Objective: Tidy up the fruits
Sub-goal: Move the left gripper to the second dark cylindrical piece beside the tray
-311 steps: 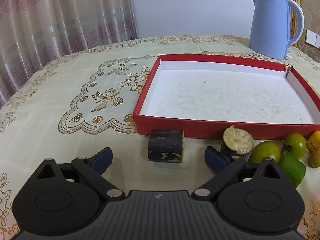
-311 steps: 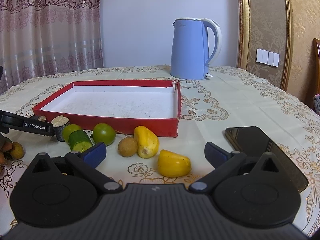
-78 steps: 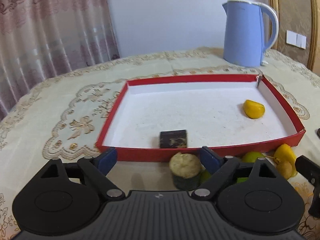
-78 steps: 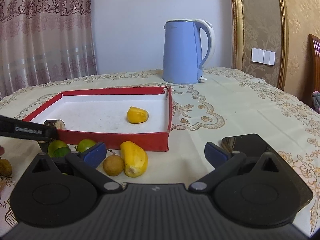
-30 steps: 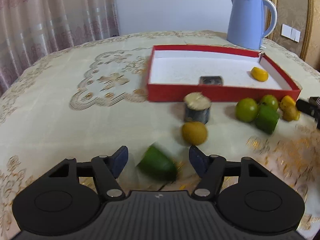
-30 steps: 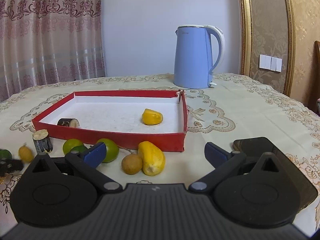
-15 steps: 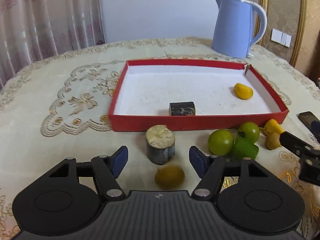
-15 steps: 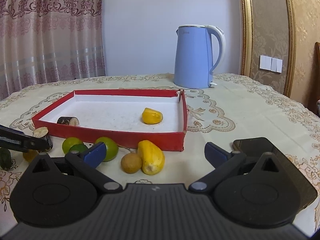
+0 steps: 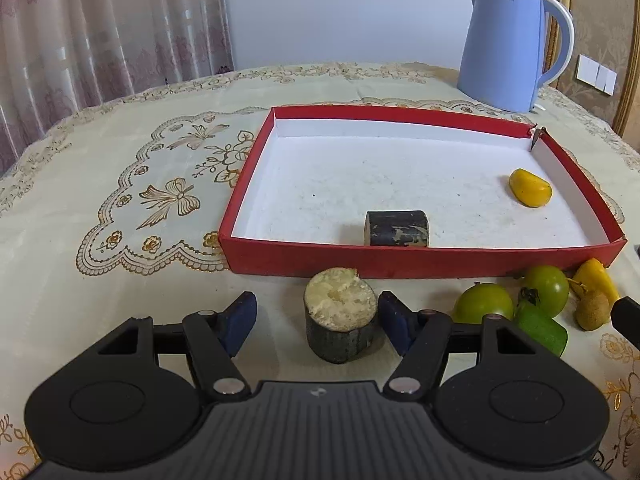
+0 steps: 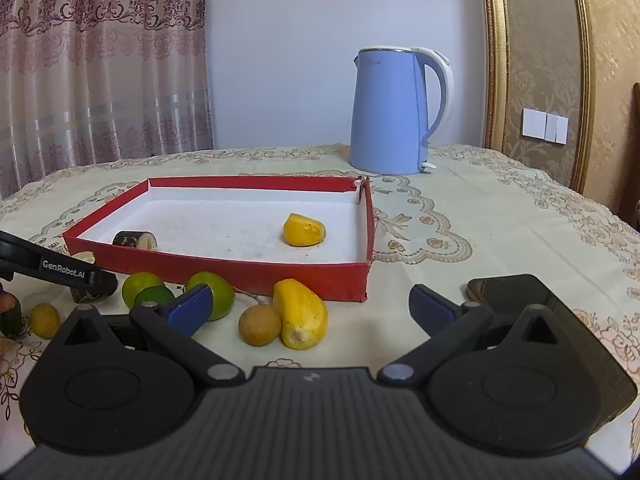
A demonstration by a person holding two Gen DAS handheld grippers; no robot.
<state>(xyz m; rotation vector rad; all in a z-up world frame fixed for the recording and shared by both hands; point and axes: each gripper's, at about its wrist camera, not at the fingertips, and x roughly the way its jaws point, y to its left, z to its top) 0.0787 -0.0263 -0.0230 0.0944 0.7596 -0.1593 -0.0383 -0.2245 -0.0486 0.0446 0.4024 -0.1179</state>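
Your left hand-held gripper (image 9: pixel 316 322) is pitched down at the bench (image 9: pixel 120 280), its jaws closing around the dark upright stump (image 9: pixel 340 330) with the pale cut top. The right pad (image 9: pixel 394 320) sits against the stump's side; a clear gap remains on the left, so nothing is gripped. From the right wrist view that stump is mostly hidden behind the left gripper's black finger (image 10: pixel 60 270).

Your right hand-held gripper (image 10: pixel 308 308) points only slightly downward, jaws wide apart and empty, near the long yellow fruit (image 10: pixel 300 312) and the brown round fruit (image 10: pixel 260 325) touching it.

The red tray (image 9: pixel 400 262) holds a dark cut piece (image 9: pixel 397 229) against its near wall and a yellow piece (image 9: pixel 530 187) near the right wall. Two green round fruits (image 9: pixel 483 304) lie just outside the near wall. A green piece (image 9: pixel 544 328) in front of them is partly covered by the gripper body. At the far left edge of the right view, a small yellow fruit (image 10: pixel 45 320) and what may be another green piece (image 10: pixel 10 318) are cut off. A dark phone (image 10: pixel 508 288) is partly hidden too.
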